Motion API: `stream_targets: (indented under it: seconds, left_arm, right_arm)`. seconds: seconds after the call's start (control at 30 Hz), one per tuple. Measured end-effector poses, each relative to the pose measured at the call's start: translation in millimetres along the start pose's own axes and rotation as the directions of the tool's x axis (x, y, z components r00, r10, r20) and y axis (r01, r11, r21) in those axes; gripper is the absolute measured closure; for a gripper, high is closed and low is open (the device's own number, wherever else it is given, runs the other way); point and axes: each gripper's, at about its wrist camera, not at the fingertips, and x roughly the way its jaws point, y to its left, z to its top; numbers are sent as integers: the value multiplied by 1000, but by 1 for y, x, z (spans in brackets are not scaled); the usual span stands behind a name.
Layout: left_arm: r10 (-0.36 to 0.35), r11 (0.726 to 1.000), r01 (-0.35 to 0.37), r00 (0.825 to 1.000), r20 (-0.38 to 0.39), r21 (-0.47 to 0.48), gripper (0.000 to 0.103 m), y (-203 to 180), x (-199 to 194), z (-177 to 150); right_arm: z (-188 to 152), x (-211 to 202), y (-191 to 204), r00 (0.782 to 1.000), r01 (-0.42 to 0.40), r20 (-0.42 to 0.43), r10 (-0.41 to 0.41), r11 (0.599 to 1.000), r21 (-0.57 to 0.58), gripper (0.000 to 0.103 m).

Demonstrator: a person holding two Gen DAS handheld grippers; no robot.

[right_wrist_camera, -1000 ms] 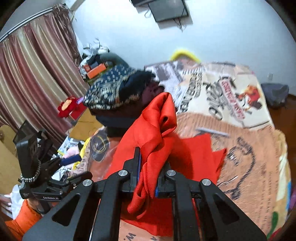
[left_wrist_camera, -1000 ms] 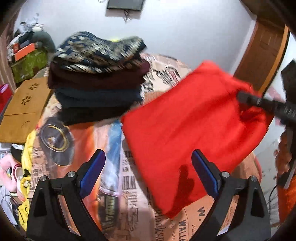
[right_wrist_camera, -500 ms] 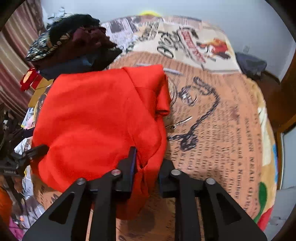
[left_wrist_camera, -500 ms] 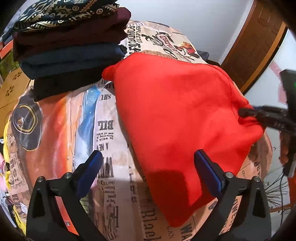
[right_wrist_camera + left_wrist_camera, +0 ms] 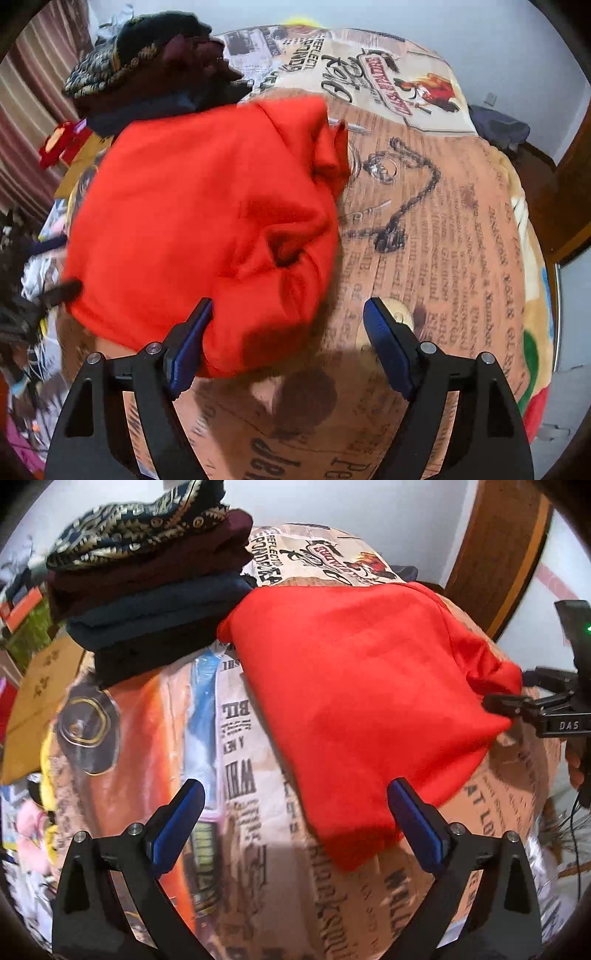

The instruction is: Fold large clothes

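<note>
A folded red garment (image 5: 362, 698) lies on the printed bedspread (image 5: 243, 775); it also shows in the right wrist view (image 5: 207, 221), with a loose fold at its far right. My left gripper (image 5: 295, 823) is open and empty, just short of the garment's near corner. My right gripper (image 5: 288, 339) is open, its left finger at the garment's near edge, holding nothing. The right gripper also shows in the left wrist view (image 5: 517, 701), beside the garment's right edge.
A stack of folded dark clothes (image 5: 147, 590) with a patterned piece on top sits at the bed's far left, touching the red garment's corner. A brown door (image 5: 495, 554) stands at the right. Clutter and cardboard (image 5: 37, 686) lie off the bed's left side.
My right gripper has opened and let go of the red garment, which now lies flat and folded on the bed. My left gripper stayed open and came lower and closer.
</note>
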Motion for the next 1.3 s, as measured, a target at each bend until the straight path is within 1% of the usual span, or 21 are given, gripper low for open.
stream_targets:
  seconds: [0.07,0.17,0.23,0.33,0.43,0.47,0.57,0.6,0.7,0.77,0.8,0.87,0.9,0.97,1.0,1.07,1.1,1.17,1.2,1.23,1.3]
  left_arm:
    - [20,999,-20,1000,-2,31,3,-1,-4,-5]
    - [44,998,-43,999,-11,38,3,3,-9,-8]
    - [47,999,-47,999,0,8,3,10,-15,-5]
    - [62,996,-60,997,43,-64,3,27,-25,7]
    - [84,991,-76,994,69,-107,3,38,-25,21]
    - [86,990,-77,994,71,-117,3,41,-24,25]
    - [51,986,-40,997,66,-160,3,49,-16,36]
    - [29,985,-18,998,61,-174,3,50,-11,39]
    - [-46,976,52,998,33,-212,3,52,6,43]
    - [-107,965,106,994,8,-239,3,53,19,44]
    - [-149,956,143,989,-4,-257,3,54,27,44]
    - [-232,929,216,972,-20,-302,3,56,41,44]
    - [-260,917,239,965,-23,-320,3,57,47,45]
    - [-324,885,291,946,-30,-364,3,61,61,48]
    - [-350,870,312,936,-33,-381,3,63,67,49]
    - [-411,832,359,911,-35,-422,3,66,81,51]
    - [-444,809,384,895,-35,-445,3,67,89,53]
    - [-486,779,416,873,-32,-469,3,68,99,55]
    - [-503,766,430,864,-29,-477,3,67,104,57]
    - [-512,760,439,859,-26,-480,3,66,108,59]
    - [-514,761,445,858,-20,-472,3,64,112,63]
  right_arm:
    - [-2,-6,2,1000,10,-19,-11,1000,-18,25]
    - [-1,-18,-7,999,-25,-23,25,1000,3,25]
    - [2,-25,-12,999,-44,-9,44,999,26,25]
    - [15,-36,-17,999,-47,29,45,998,46,25]
    - [29,-41,-18,997,-61,58,58,997,51,25]
    - [35,-41,-19,995,-79,65,75,995,61,25]
    - [47,-33,-17,990,-133,67,128,989,70,25]
    - [49,-28,-15,989,-142,61,138,988,67,25]
    - [57,-6,-11,987,-158,21,157,986,54,25]
    - [61,13,-13,985,-171,-23,173,982,74,25]
    - [61,23,-17,984,-169,-44,173,982,89,25]
    - [62,42,-28,982,-156,-88,169,978,138,25]
    - [62,49,-36,977,-171,-100,190,971,168,25]
    - [61,63,-53,956,-231,-122,269,938,257,25]
    - [62,66,-58,947,-256,-117,298,925,282,25]
    - [67,71,-63,937,-280,-123,327,914,294,25]
    - [69,74,-63,933,-285,-133,334,913,291,25]
    - [74,81,-62,921,-306,-150,360,905,296,25]
    - [76,86,-61,914,-316,-160,374,900,300,24]
    - [78,90,-60,910,-319,-169,379,899,301,24]
    - [82,96,-57,907,-322,-180,381,902,287,23]
